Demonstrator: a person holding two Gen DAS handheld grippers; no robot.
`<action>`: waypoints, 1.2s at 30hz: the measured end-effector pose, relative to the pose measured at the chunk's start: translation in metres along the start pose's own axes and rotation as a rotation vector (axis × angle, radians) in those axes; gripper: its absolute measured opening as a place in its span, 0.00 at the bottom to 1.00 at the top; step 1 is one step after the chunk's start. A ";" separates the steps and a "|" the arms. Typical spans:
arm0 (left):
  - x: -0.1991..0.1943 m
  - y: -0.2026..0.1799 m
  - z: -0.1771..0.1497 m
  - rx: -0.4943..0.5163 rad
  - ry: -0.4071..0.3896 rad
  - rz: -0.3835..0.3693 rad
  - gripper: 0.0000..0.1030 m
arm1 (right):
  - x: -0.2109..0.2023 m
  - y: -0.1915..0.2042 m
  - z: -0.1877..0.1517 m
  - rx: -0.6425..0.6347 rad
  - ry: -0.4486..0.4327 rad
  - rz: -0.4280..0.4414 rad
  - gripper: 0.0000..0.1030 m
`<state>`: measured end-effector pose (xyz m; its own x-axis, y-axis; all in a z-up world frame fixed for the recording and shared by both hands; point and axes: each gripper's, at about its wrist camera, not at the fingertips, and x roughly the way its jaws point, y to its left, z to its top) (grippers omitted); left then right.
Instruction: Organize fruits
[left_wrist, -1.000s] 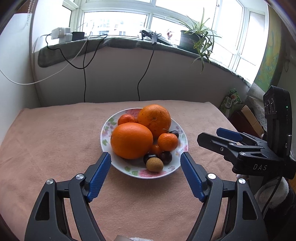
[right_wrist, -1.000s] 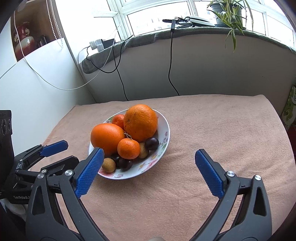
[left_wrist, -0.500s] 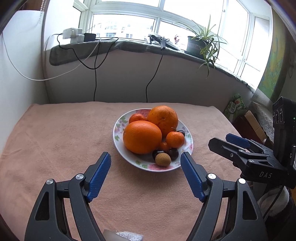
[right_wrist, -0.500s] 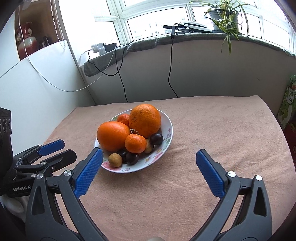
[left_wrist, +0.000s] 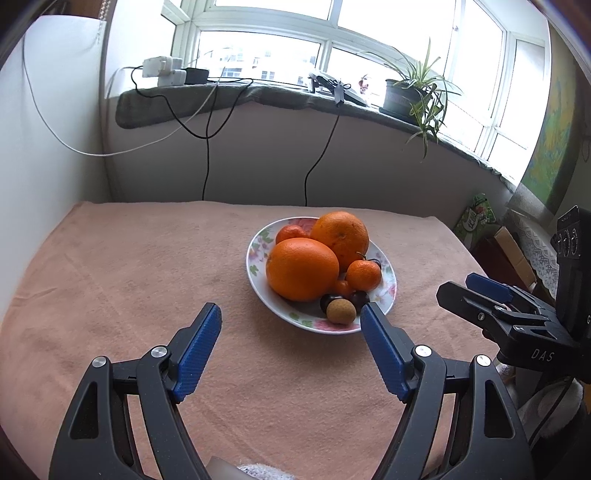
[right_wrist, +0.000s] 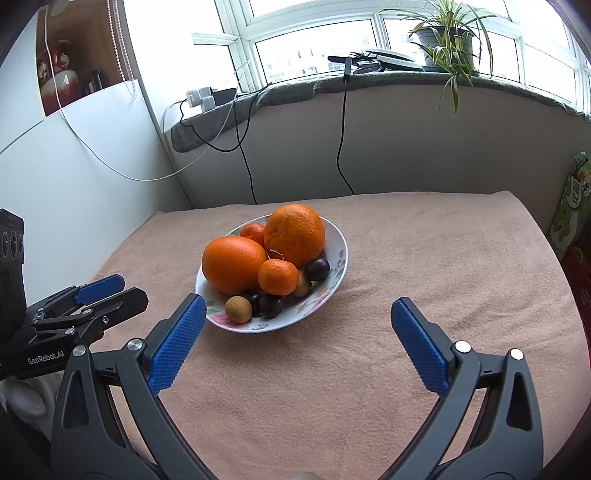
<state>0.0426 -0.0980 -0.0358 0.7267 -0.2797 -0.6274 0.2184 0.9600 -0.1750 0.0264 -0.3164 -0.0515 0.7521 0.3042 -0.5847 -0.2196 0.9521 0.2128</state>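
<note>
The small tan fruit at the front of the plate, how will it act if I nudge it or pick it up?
The small tan fruit is round, so it will likely roll. It sits near the plate's low front rim, so a nudge might send it off. It probably weighs little, given the big oranges behind it.

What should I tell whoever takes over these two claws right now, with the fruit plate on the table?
Left claw: open, empty, above the peach-coloured tablecloth, short of the plate.
Right claw: open, empty, also short of the plate.
Floral white ceramic plate holds all the fruit: two large oranges, two small mandarins, dark round plums, a tan round longan at the near rim.
Done: nothing visibly taken out yet.
Left: all the sorting. The longan is probably the easiest first pick, being nearest and unobstructed.
</note>
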 end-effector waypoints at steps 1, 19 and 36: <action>-0.001 0.000 0.000 -0.001 -0.001 0.002 0.76 | 0.000 0.001 0.000 0.000 0.001 0.001 0.99; -0.003 0.001 0.002 0.005 -0.012 0.009 0.78 | 0.003 0.003 -0.001 -0.003 0.008 0.010 0.99; -0.003 -0.001 0.001 0.006 -0.010 0.016 0.80 | 0.004 0.003 -0.003 0.001 0.015 0.012 0.99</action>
<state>0.0407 -0.0985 -0.0334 0.7365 -0.2649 -0.6225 0.2110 0.9642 -0.1607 0.0270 -0.3121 -0.0561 0.7402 0.3158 -0.5937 -0.2278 0.9484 0.2206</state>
